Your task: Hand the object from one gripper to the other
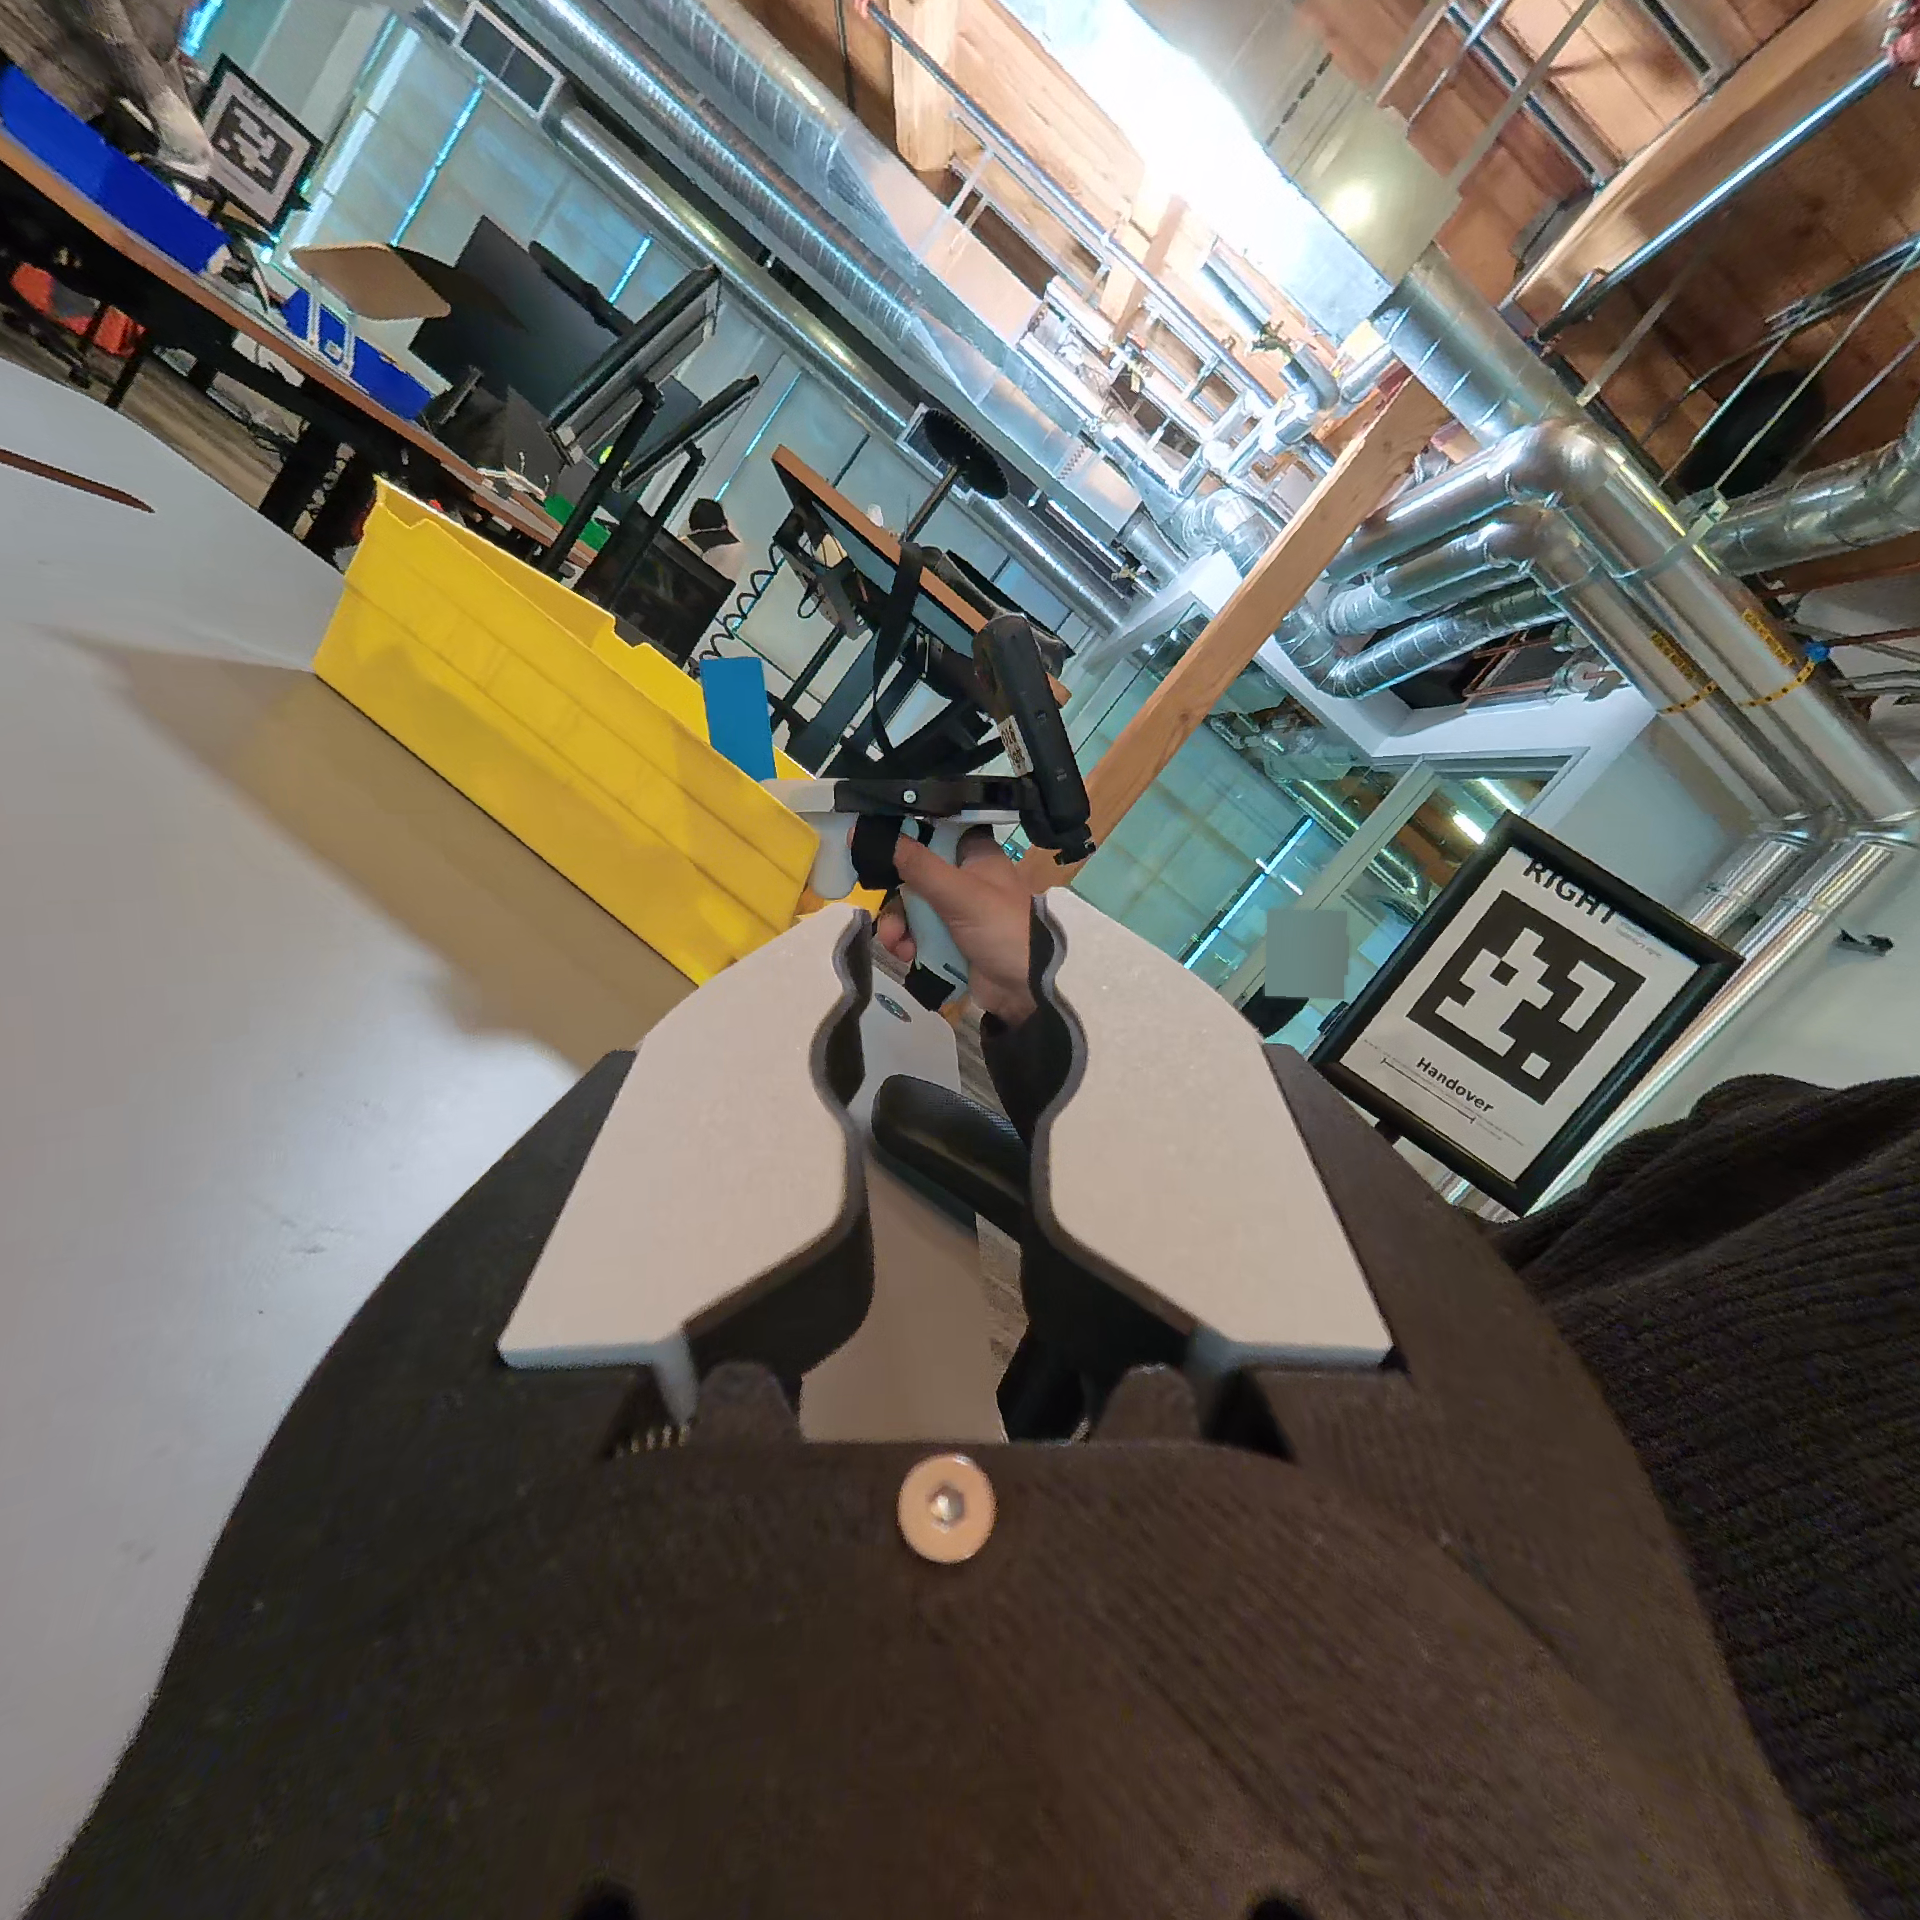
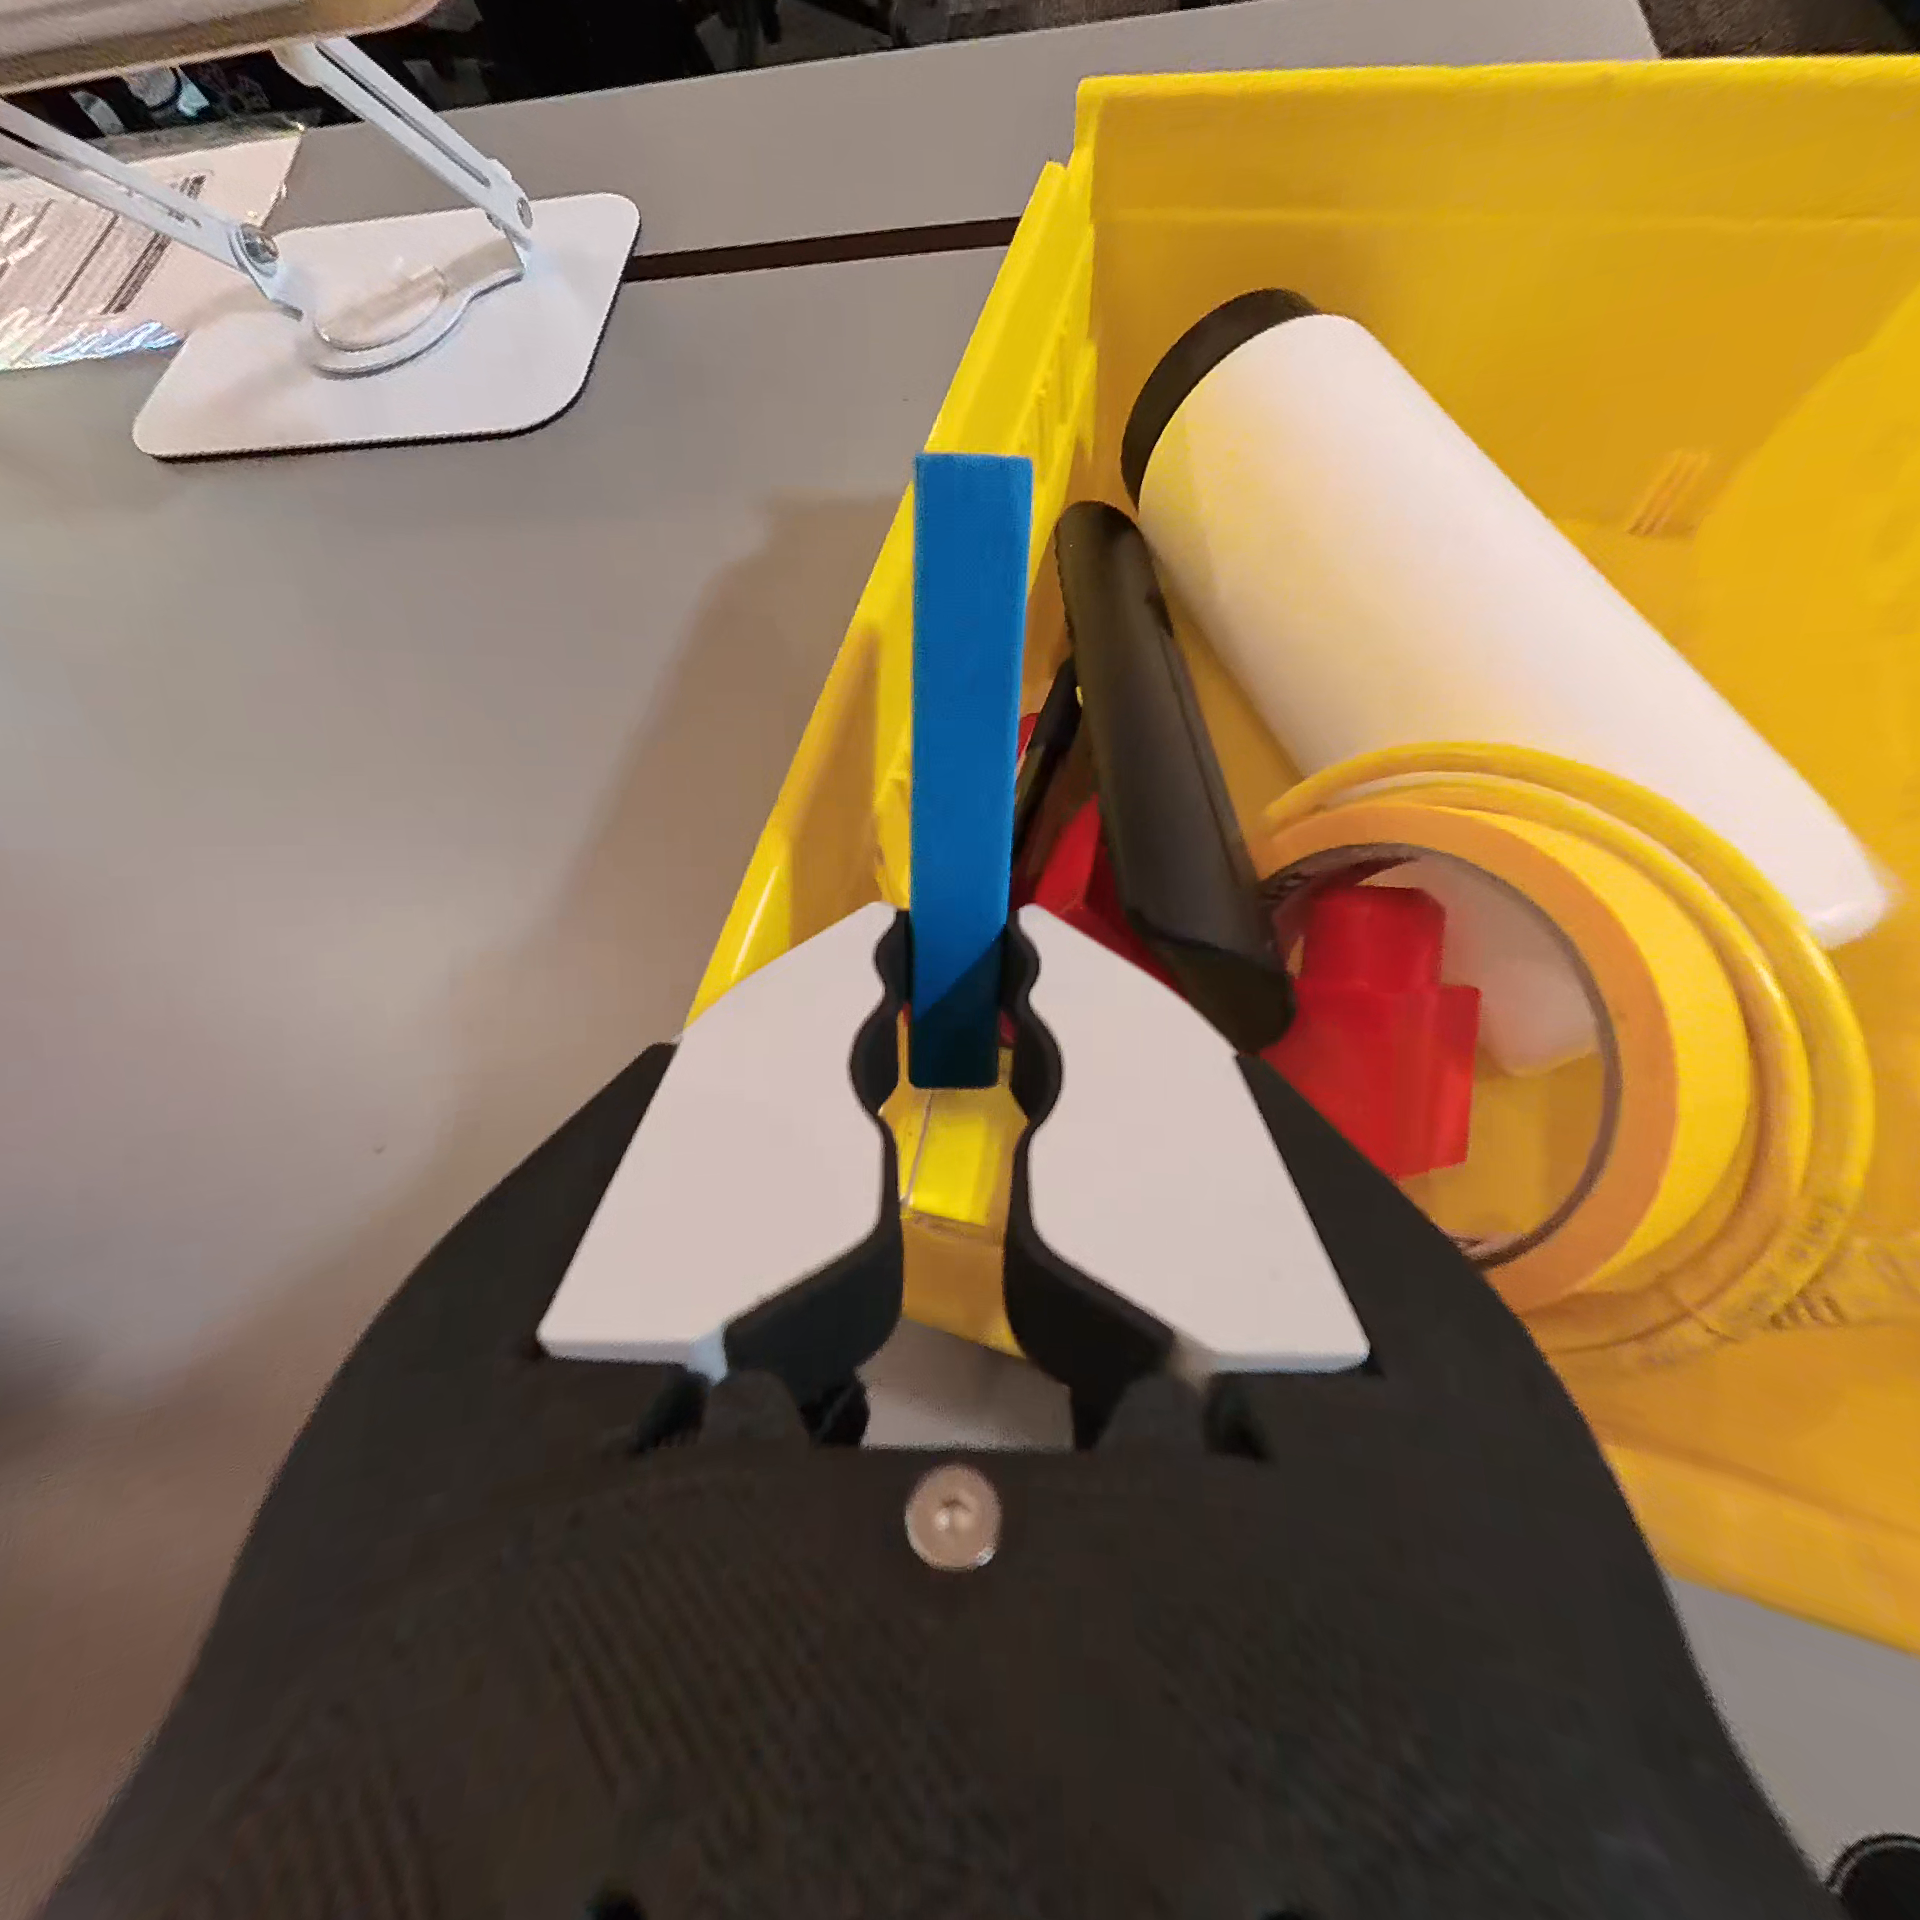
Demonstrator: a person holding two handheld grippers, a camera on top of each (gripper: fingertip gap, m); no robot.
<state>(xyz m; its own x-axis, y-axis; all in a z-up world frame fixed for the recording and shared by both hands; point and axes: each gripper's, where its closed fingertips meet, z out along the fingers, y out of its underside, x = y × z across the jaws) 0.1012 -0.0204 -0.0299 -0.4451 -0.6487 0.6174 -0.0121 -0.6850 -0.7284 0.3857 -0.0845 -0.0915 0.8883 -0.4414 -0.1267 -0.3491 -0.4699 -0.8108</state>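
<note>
In the left wrist view, the grey tabletop (image 1: pixel 208 935) fills the left side, and a yellow bin (image 1: pixel 540 707) sits on it further in. Just right of the bin's near corner, a blue block (image 1: pixel 736 717) stands up above the right hand-held gripper (image 1: pixel 821 831), seen from afar with a person's hand (image 1: pixel 966 914) wrapped around its pale handle. In the foreground, the left hand-held gripper (image 1: pixel 948 925) is released, its grey fingers (image 1: pixel 727 1122) apart with nothing between them. A framed black-and-white marker sign (image 1: pixel 1496 997) stands at the right, and a dark knitted sleeve (image 1: pixel 1745 1299) fills the lower right edge.

In the right wrist view, a white stand (image 2: pixel 384 322) rests on the tabletop (image 2: pixel 364 831) at upper left. At centre, the right hand-held gripper (image 2: pixel 956 935) is clenched on the lower end of the blue block (image 2: pixel 961 707), which points straight out from the fingertips beside the bin's left wall. To the right, the yellow bin (image 2: pixel 1455 156) holds a black tool (image 2: pixel 1164 769), a white cylinder (image 2: pixel 1455 623), a red piece (image 2: pixel 1371 1018) and rolls of yellow tape (image 2: pixel 1683 997).
</note>
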